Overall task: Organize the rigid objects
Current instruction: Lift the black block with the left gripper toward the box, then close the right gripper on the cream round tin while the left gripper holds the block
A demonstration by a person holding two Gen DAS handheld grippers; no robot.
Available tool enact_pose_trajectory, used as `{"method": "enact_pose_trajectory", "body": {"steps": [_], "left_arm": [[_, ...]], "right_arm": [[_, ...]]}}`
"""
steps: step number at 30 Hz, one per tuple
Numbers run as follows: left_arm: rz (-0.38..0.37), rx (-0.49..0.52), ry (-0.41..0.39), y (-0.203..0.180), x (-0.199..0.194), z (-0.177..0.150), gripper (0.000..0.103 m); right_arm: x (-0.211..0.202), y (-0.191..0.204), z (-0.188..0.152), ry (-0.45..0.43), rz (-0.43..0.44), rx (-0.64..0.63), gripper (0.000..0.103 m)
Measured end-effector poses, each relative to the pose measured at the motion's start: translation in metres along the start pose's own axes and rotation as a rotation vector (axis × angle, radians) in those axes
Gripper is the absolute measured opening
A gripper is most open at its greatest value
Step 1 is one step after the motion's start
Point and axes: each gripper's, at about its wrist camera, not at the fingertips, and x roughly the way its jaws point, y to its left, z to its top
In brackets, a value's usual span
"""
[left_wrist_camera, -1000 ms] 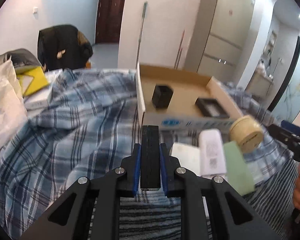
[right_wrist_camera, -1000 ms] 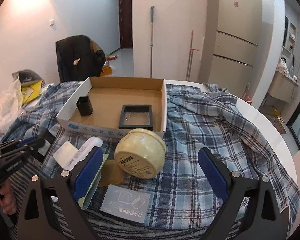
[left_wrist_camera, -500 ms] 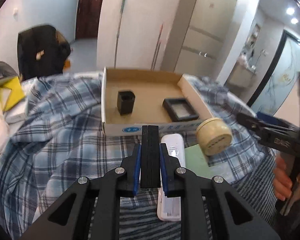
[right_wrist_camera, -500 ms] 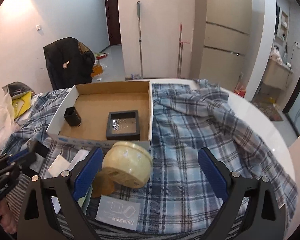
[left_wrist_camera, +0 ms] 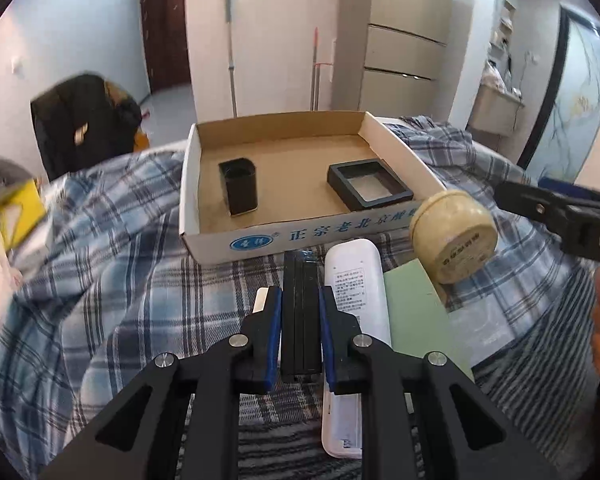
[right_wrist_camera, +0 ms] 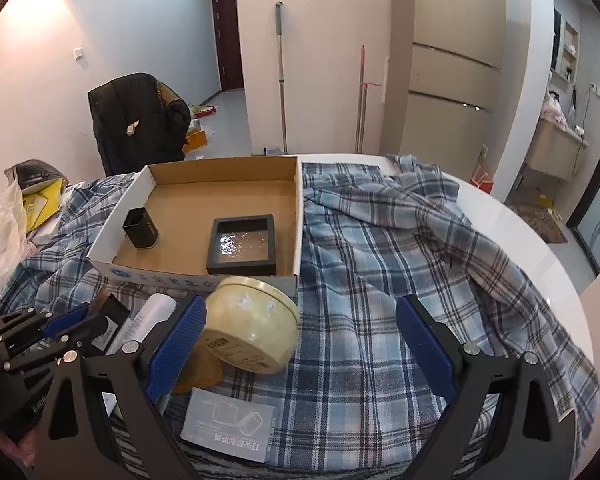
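- The left gripper [left_wrist_camera: 300, 312] is clamped on a flat black slab [left_wrist_camera: 300, 312], rigid and layered along its edge, held on edge between the blue pads [left_wrist_camera: 274, 320] above the plaid cloth [left_wrist_camera: 112, 280].
- The right gripper [right_wrist_camera: 300, 332] stands wide open with nothing between its fingers; its left blue pad [right_wrist_camera: 176, 344] sits just beside a round cream tin [right_wrist_camera: 252, 324] with a smooth, faintly glossy lid.
- A shallow cardboard box [right_wrist_camera: 296, 208], white outside and brown inside, lies on the cloth just beyond the tin. Inside it are 2 things: a small black square cup [right_wrist_camera: 140, 228] upright near its left wall, and a flat black square frame case [right_wrist_camera: 242, 244] with a clear shiny window toward its right front.
- A long white plastic remote [left_wrist_camera: 356, 280] lies beside the slab, partly under the left gripper, with a pale green sheet [left_wrist_camera: 416, 312] to its right.
- A printed white card [right_wrist_camera: 228, 428] lies in front of the tin.
- The box floor between cup and case is bare cardboard; right of the box the wrinkled cloth runs to the round table's white rim [right_wrist_camera: 540, 232].
- Compared with 1 second ago, the left gripper's view has swung so the box sits squarely ahead, and the tin has shifted closer to the box's front wall.
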Motion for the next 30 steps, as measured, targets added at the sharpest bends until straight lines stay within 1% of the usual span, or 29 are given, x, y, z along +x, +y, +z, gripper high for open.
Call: {"method": "enact_pose_trajectory", "body": {"steps": [3,6,9,12,14,16,17,20,23,26,27,30], "left_arm": [[-0.017,-0.002,0.001,0.0,0.005,0.002,0.019],[-0.016,-0.021,0.051,0.005,0.019,-0.002,0.019],[-0.034,-0.044,0.037,0.01,0.016,-0.002,0.019],[-0.025,-0.044,0.013,0.009,0.012,-0.004,0.019],[-0.024,-0.036,-0.022,0.008,0.005,-0.004,0.019],[-0.032,-0.021,-0.083,0.005,-0.005,-0.005,0.019],[-0.036,-0.016,-0.1,0.004,-0.007,-0.005,0.019],[-0.019,0.011,-0.185,0.001,-0.019,-0.005,0.019],[-0.006,0.0,-0.253,0.003,-0.032,-0.006,0.019],[0.015,-0.012,-0.286,0.004,-0.036,-0.006,0.019],[0.018,-0.015,-0.297,0.005,-0.037,-0.006,0.019],[0.034,-0.014,-0.302,0.004,-0.039,-0.007,0.019]], "right_arm": [[0.008,-0.002,-0.004,0.03,0.002,0.002,0.095],[0.011,-0.003,-0.004,0.044,0.01,0.002,0.095],[0.011,-0.004,-0.004,0.043,-0.001,0.007,0.095],[0.009,-0.006,-0.001,0.04,0.0,0.021,0.095],[0.009,-0.005,0.004,0.045,-0.002,0.022,0.095],[0.009,-0.003,0.009,0.058,0.001,0.014,0.095],[0.009,-0.002,0.011,0.066,0.01,0.023,0.095],[0.009,0.002,0.016,0.099,0.057,0.047,0.095],[0.015,0.013,0.017,0.163,0.107,0.057,0.095],[0.028,0.018,0.016,0.227,0.108,0.079,0.095],[0.033,0.017,0.015,0.25,0.106,0.101,0.095],[0.049,0.01,0.012,0.313,0.138,0.193,0.095]]}}
